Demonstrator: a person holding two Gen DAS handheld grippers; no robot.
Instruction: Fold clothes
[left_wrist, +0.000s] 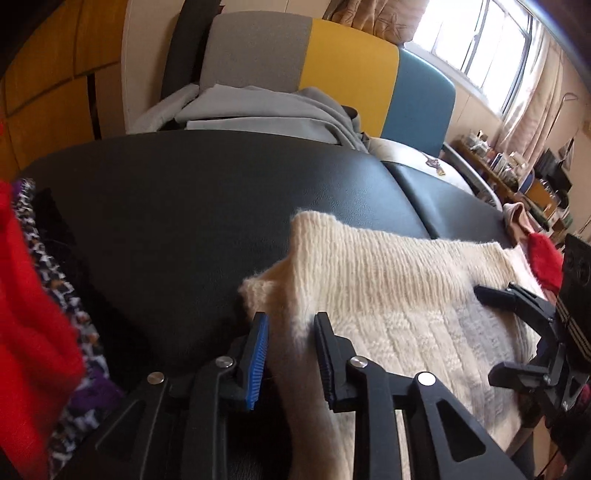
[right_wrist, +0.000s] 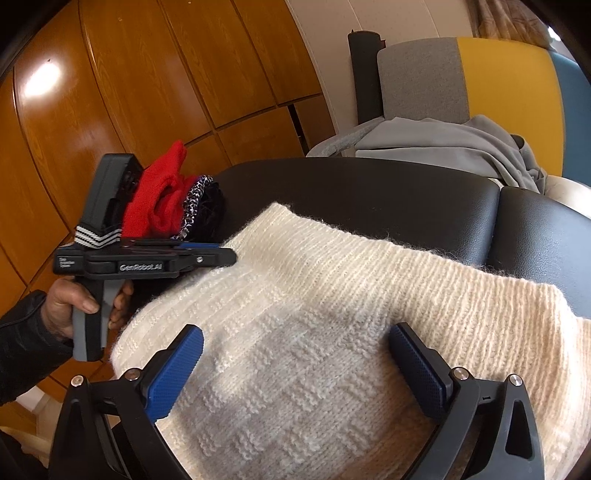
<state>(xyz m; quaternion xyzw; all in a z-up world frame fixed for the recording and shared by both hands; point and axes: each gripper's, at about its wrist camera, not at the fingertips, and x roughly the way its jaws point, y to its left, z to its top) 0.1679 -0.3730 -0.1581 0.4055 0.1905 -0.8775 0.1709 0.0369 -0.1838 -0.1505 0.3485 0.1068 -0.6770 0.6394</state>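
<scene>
A cream knit sweater lies spread on the black padded table. My left gripper is at the sweater's left edge, jaws a little apart. A fold of the knit runs between the pads, which do not press on it. A person's hand holds its handle. My right gripper stands wide open just above the sweater's middle, with nothing gripped.
A red garment and a patterned one are piled at the table's left end. Grey clothes lie on a chair behind. Another red piece sits by the sweater's far right.
</scene>
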